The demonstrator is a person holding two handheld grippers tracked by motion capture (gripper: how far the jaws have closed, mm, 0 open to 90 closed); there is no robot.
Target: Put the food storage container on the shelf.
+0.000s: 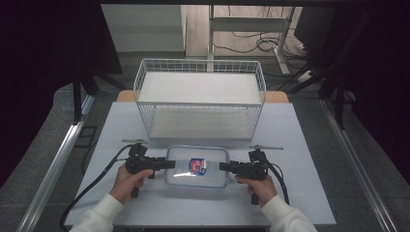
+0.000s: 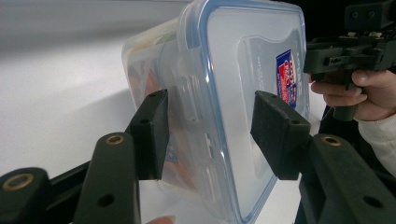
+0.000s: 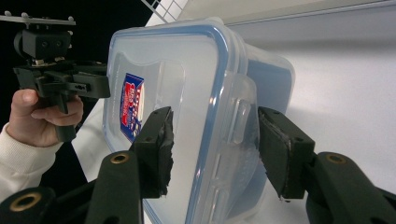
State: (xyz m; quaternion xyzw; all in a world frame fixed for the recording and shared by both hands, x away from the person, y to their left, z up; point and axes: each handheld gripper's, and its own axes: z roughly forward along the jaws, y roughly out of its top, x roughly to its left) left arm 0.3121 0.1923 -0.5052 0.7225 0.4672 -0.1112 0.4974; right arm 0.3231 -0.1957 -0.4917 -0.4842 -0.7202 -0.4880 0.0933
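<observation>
a white bench (image 1: 300, 193) carries a white wire shelf rack (image 1: 200, 99) at the back and a clear lidded container (image 1: 197, 166) nearer the front.

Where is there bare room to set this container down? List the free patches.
Both shelves of the wire basket lie bare. So do the table strips left and right of the basket, and its near edge. It is crowded at the middle: the left tool and right tool flank the container.
</observation>
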